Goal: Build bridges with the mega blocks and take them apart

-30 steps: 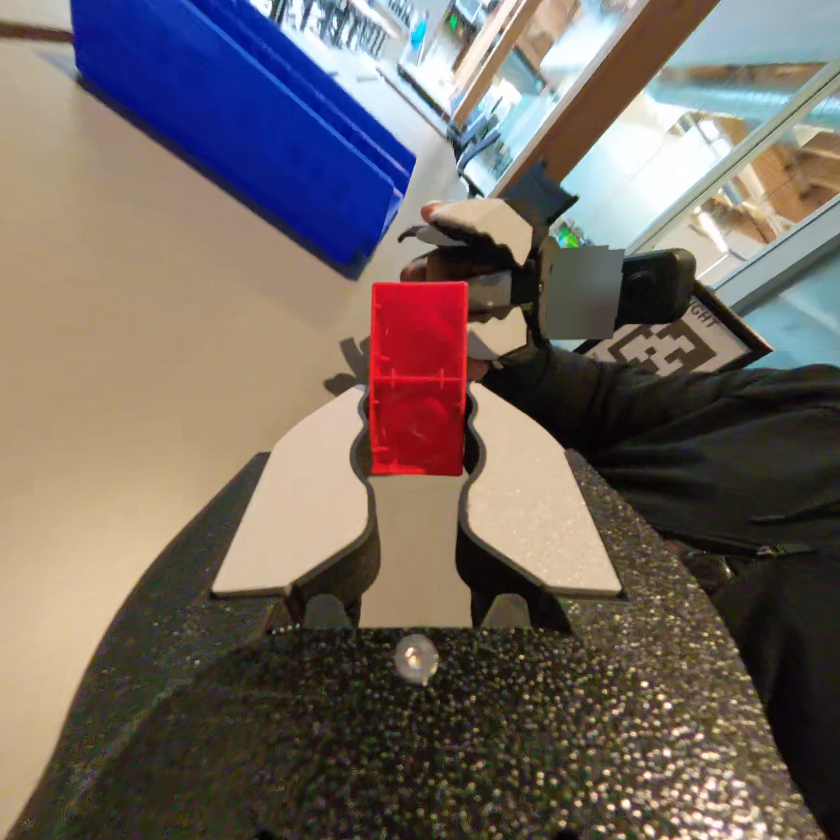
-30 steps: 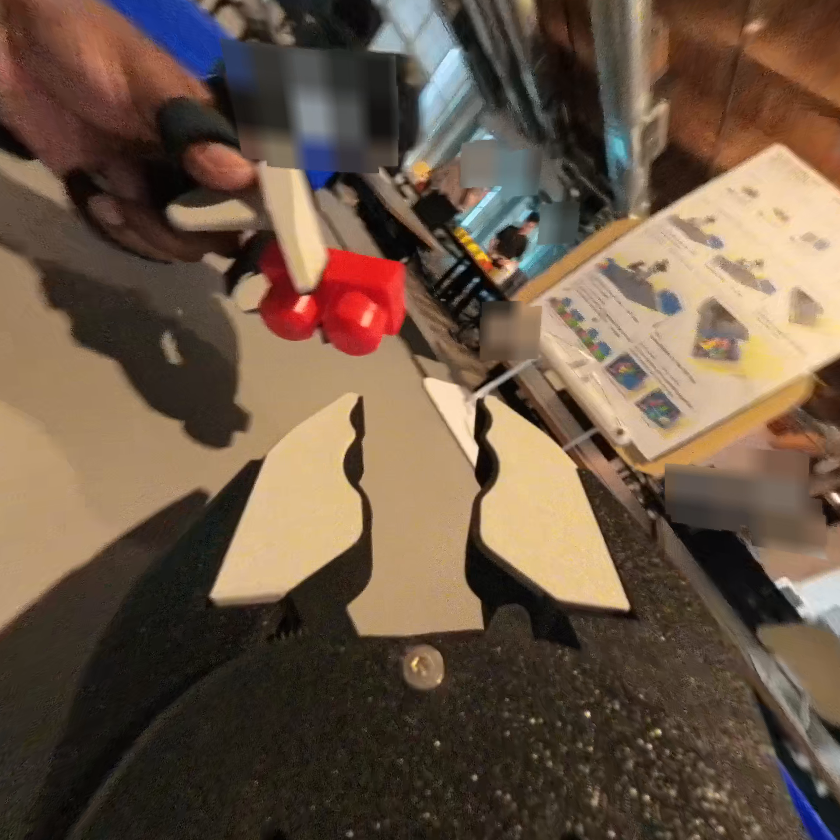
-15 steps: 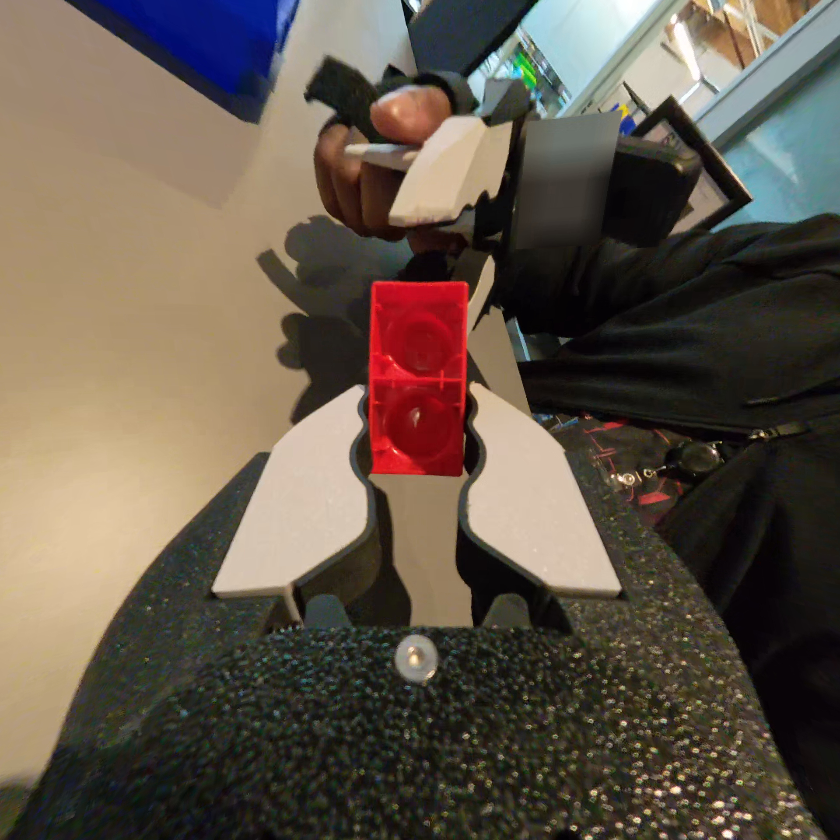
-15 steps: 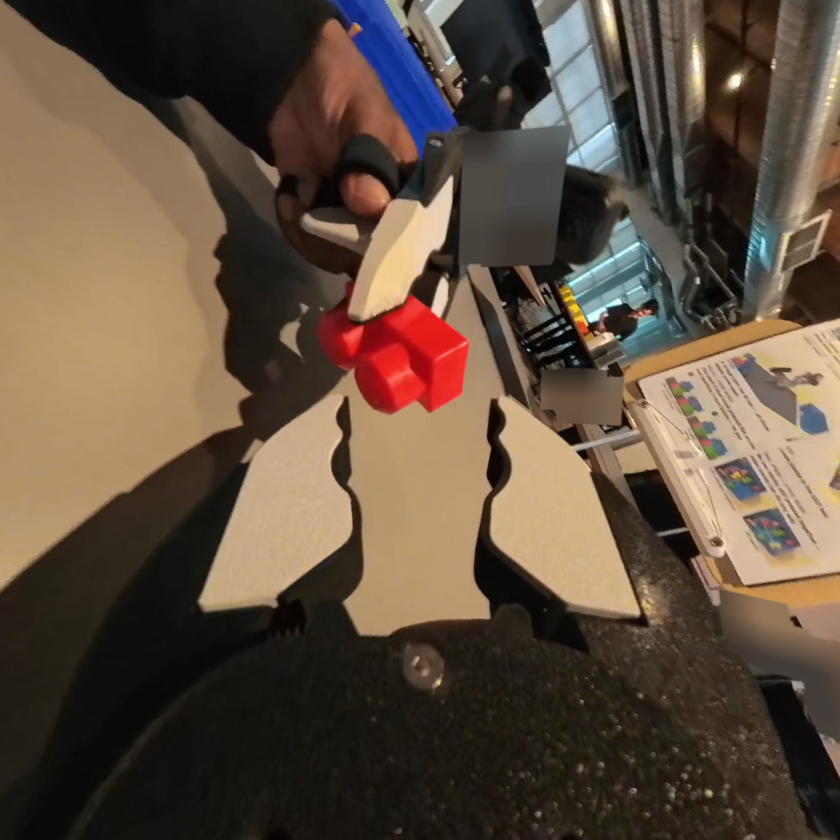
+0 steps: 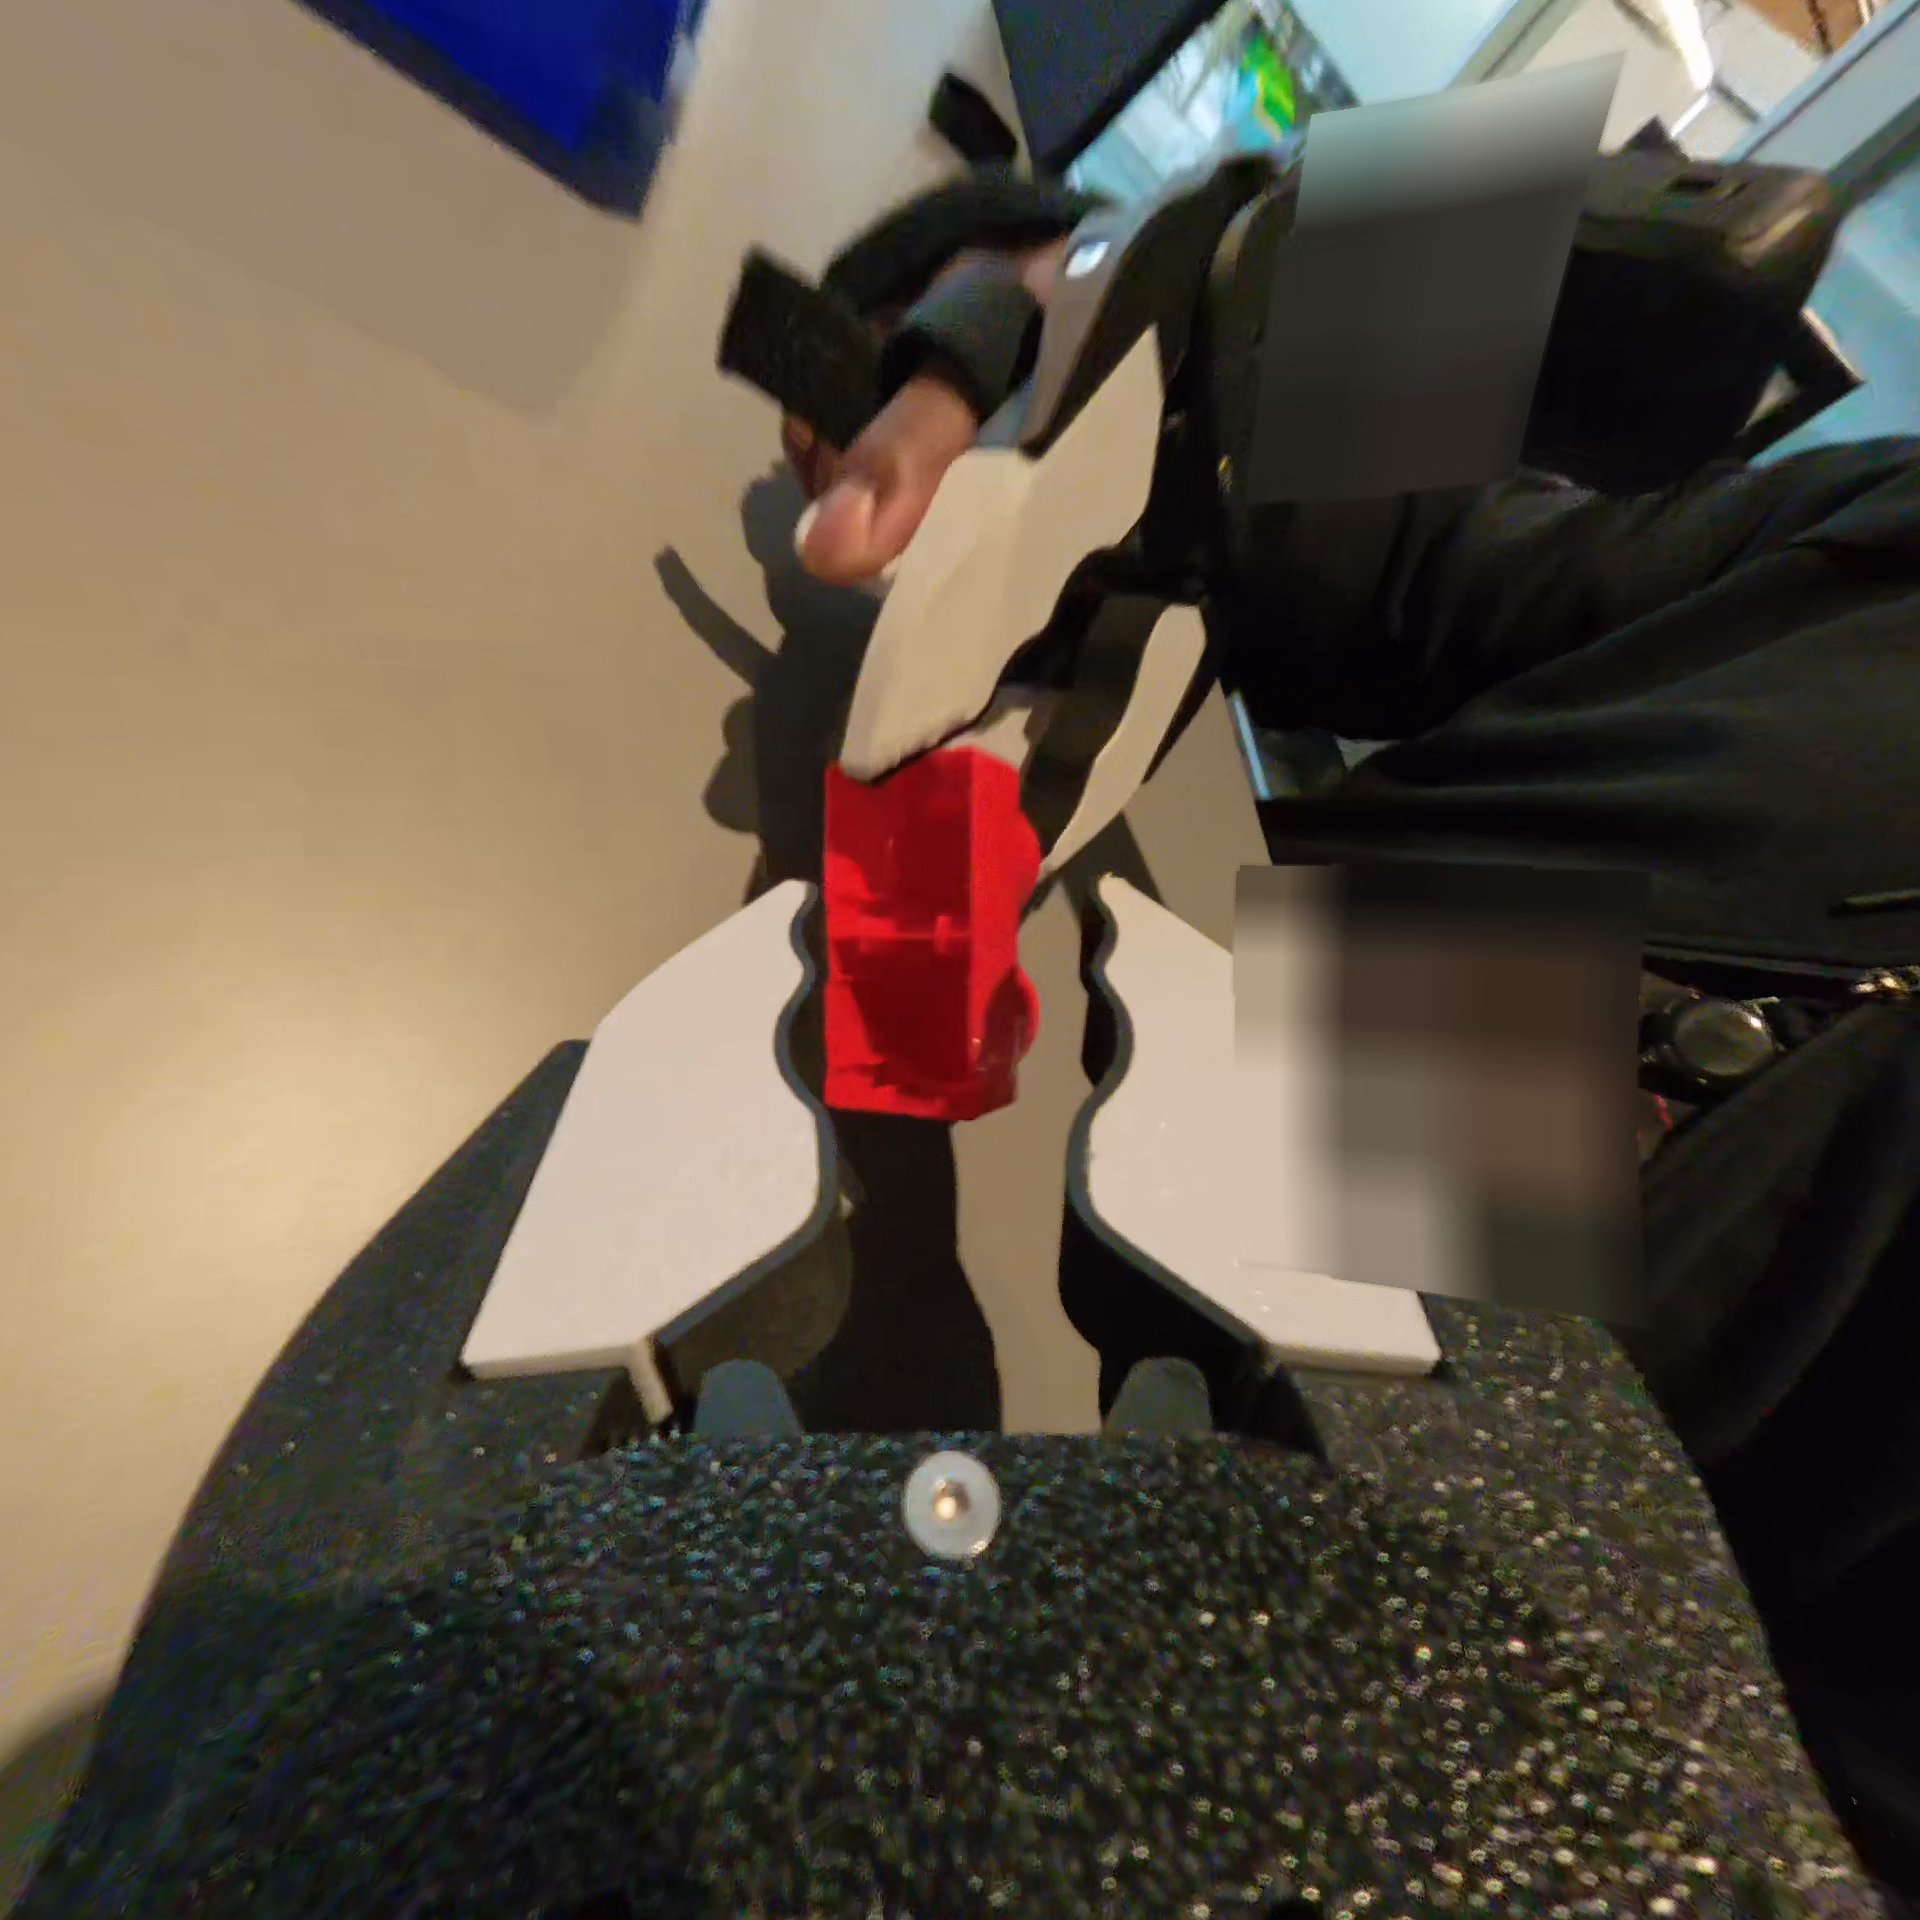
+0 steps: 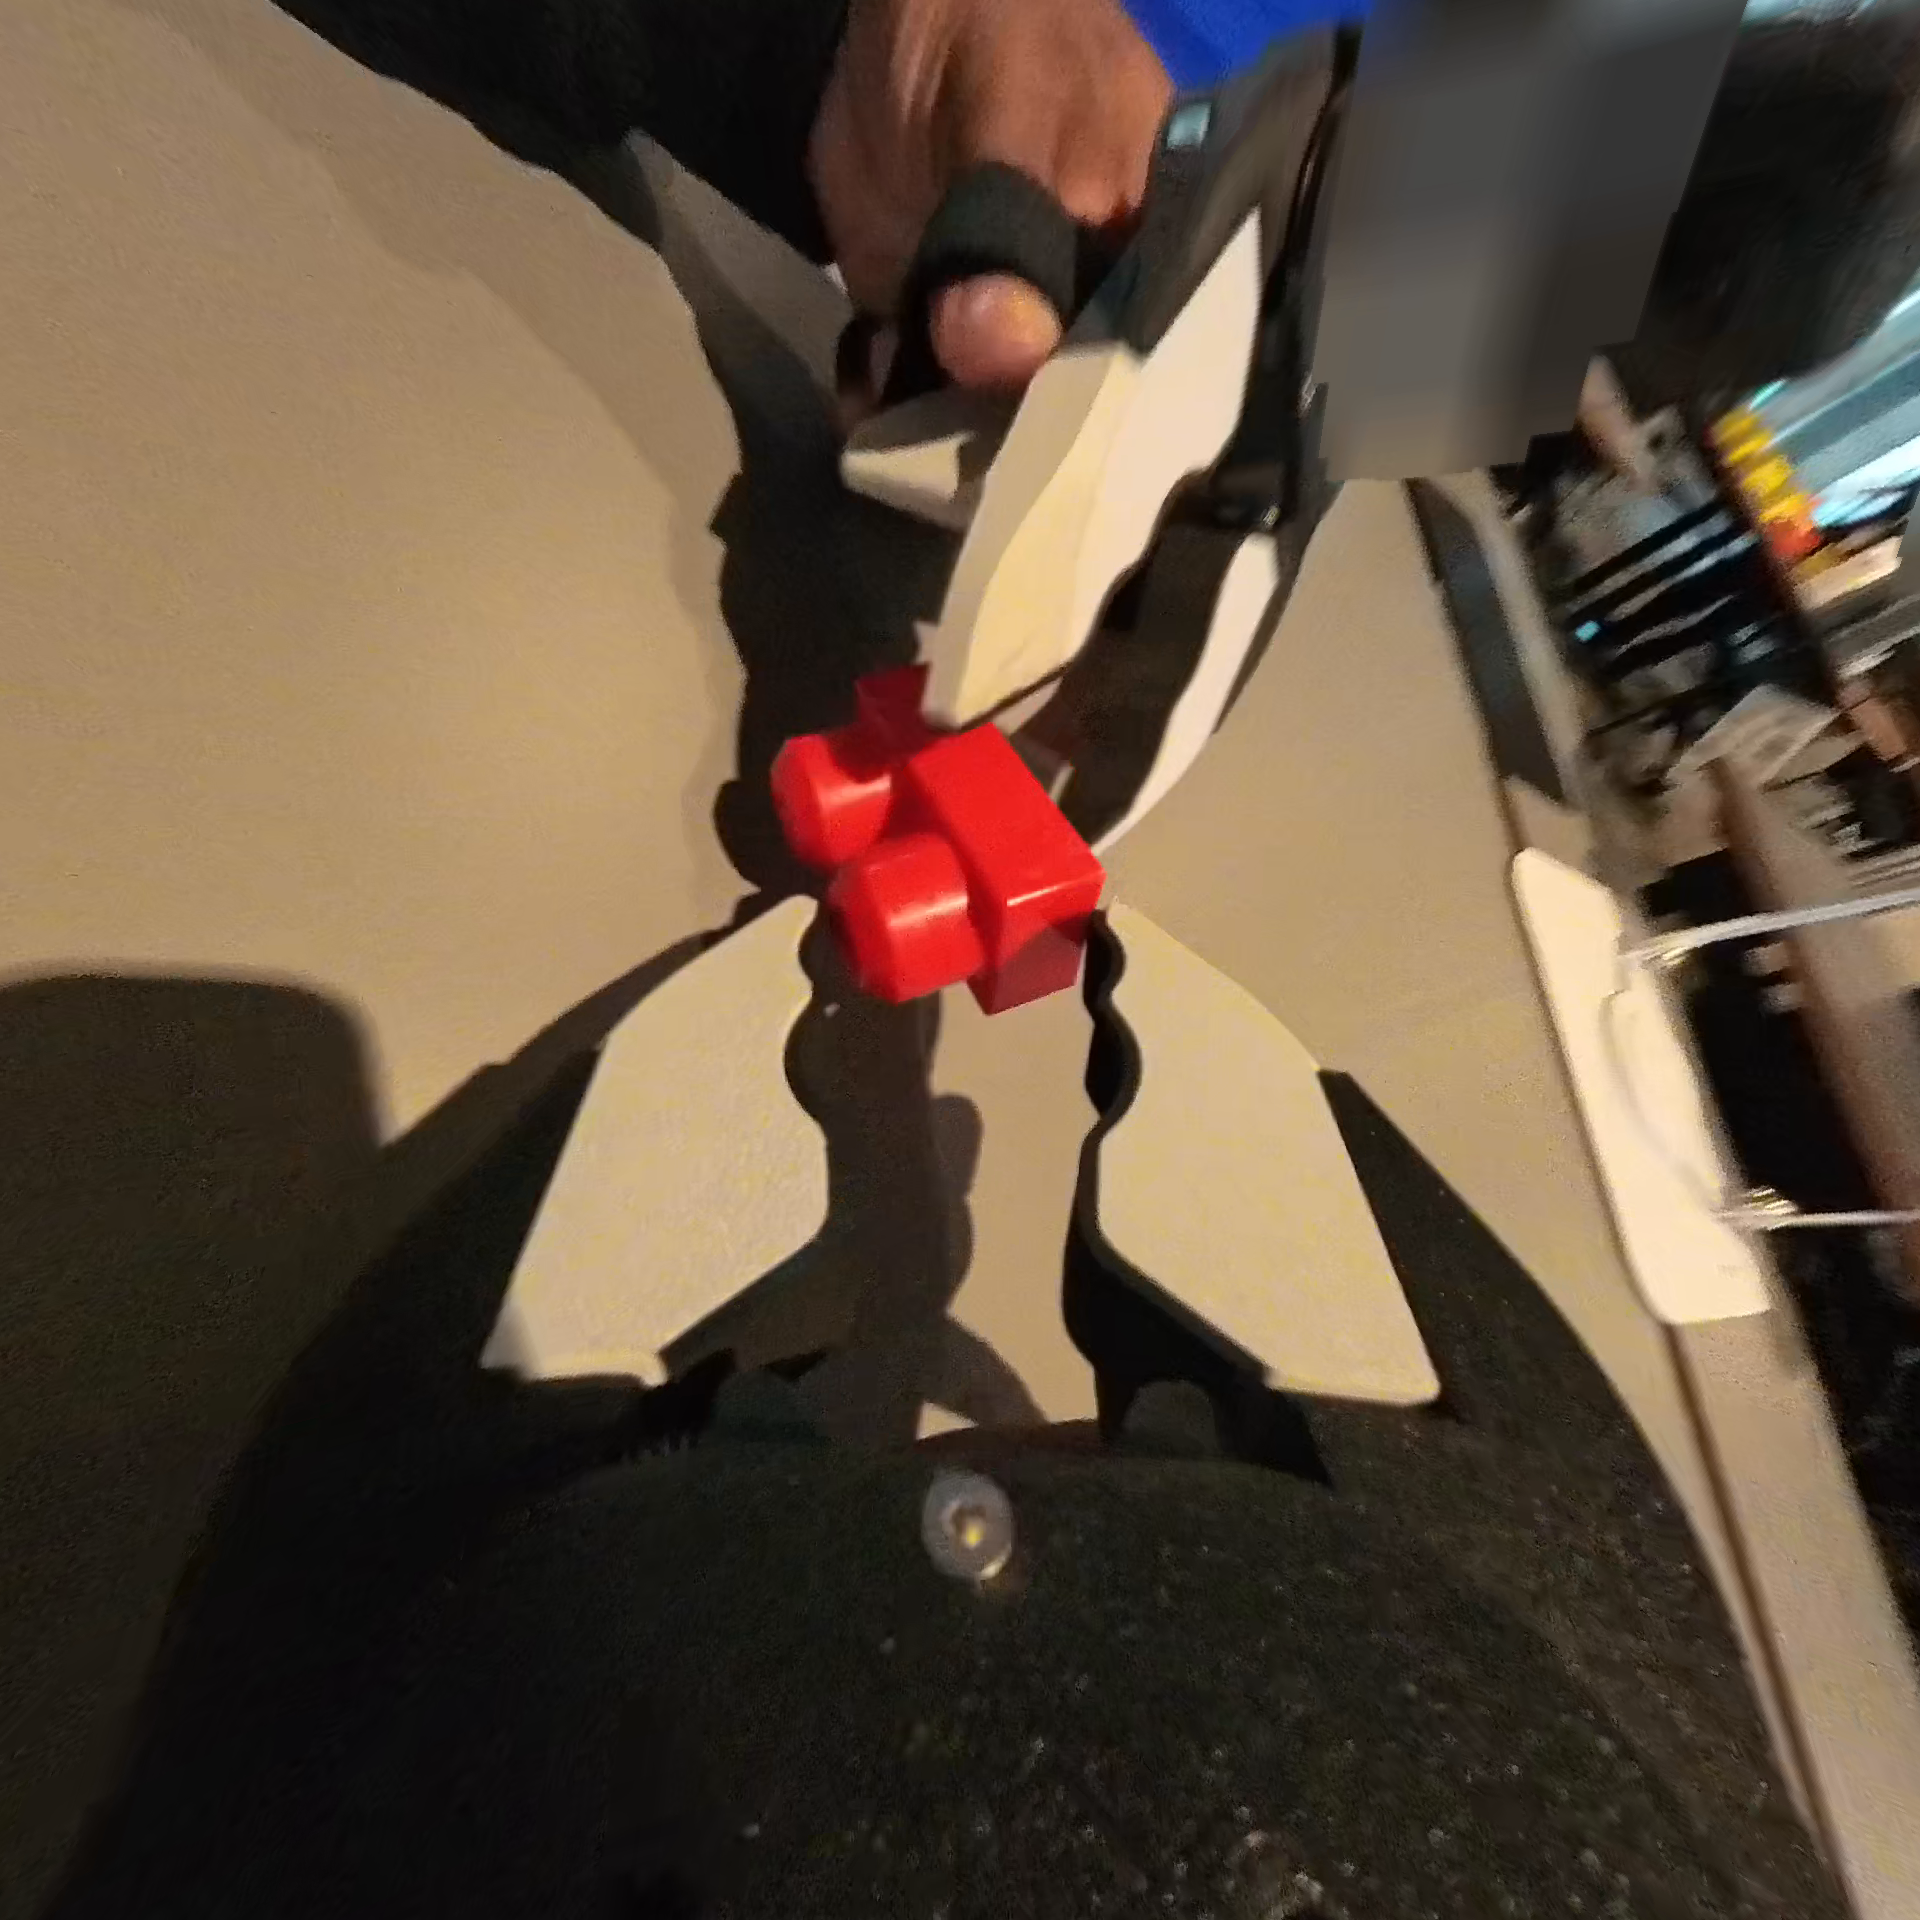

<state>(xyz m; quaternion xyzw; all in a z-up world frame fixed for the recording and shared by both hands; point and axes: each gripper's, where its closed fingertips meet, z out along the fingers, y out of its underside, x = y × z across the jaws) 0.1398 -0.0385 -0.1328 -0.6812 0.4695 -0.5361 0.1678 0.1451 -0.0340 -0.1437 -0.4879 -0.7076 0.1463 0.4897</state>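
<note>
A red two-stud mega block (image 5: pixel 914 935) hangs in the air above the tan table (image 5: pixel 312 727), between both grippers. My left gripper (image 5: pixel 951 894) is open. Its left finger touches the block and a gap shows at its right finger. The block lies turned, with its studs facing that right finger. My right gripper (image 6: pixel 951 920) has its tips against both sides of the block's (image 6: pixel 997 831) near end, shut on it. In the left wrist view the right gripper (image 5: pixel 961 816) reaches in from above. In the right wrist view the left gripper (image 6: pixel 1029 774) reaches in from above.
A blue bin (image 5: pixel 540 83) stands at the far side of the table. The person's black sleeve (image 5: pixel 1558 675) fills the right of the left wrist view. A white clip holder (image 6: pixel 1631 1091) sits at the table's right edge (image 6: pixel 1714 1455), with shelving beyond it. Both grippers' tips are close together, under 4 cm apart.
The two grippers have come together. The right gripper's tips have closed around the block's free end. The left jaws have widened, and the block has turned between them.
</note>
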